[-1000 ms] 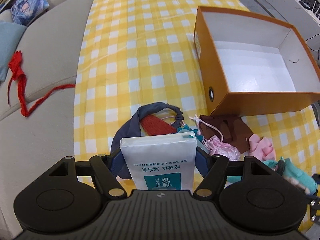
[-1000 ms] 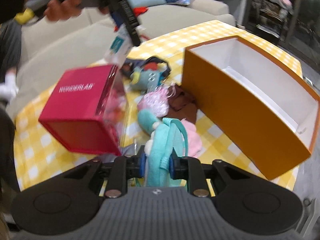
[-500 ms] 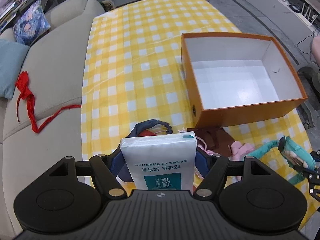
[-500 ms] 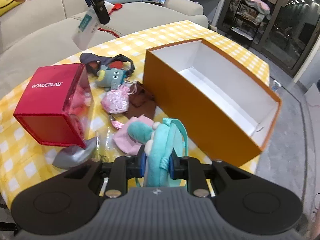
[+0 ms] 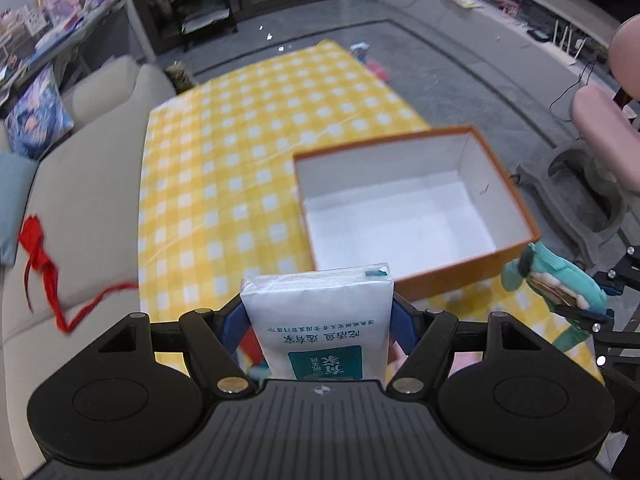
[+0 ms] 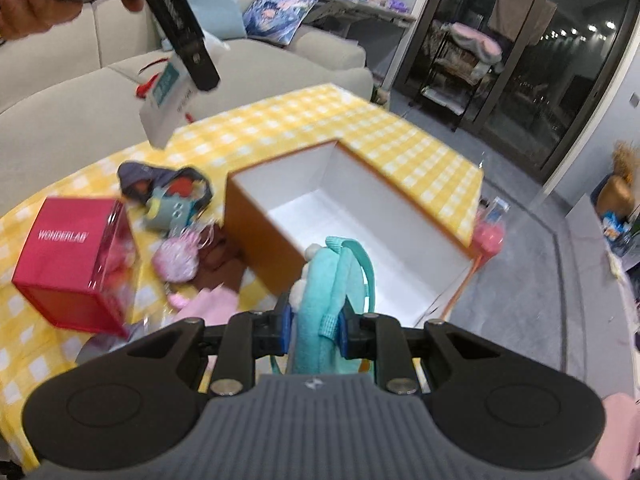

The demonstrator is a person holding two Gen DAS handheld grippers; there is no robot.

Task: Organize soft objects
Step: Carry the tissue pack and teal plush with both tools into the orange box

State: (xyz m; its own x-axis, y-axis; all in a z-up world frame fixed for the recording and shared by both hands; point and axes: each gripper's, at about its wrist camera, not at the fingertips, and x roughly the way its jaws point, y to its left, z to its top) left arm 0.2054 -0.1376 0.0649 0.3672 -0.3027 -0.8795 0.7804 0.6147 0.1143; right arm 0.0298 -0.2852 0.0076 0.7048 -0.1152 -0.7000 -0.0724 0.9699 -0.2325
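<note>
Both grippers airborne over the counter with its yellow-and-white checked cloth, each loaded.

Left gripper: fingers clenched on a white plastic-wrapped tissue pack with a teal label. The pack's long axis runs along the fingers, free end pointing to 12 o'clock in the left wrist view, toward the near wall of the open orange cardboard box with white interior, which sits at about 1 o'clock. In the right wrist view the same pack hangs tilted, free end down toward 7 o'clock, well above the counter.

Right gripper: fingers clamped on a teal plush toy with a looped strap, long axis upright between the fingers, top end pointing to 12 o'clock and lying over the box's near corner.

Step judged: carry both items over the box and release.

Notes for doing it well:
- Bring each item fully past the rim before opening; the pack's leading edge looks short of the near wall.
- Lay the pack flat, long axis parallel to the box's long side.
- Lower the plush so the strap does not hang over the rim.
- Stagger the two hands to avoid a clash; the plush shows at 3 o'clock in the left view.

Still on the counter: red "WONDERLAB" box, pink pouch.
</note>
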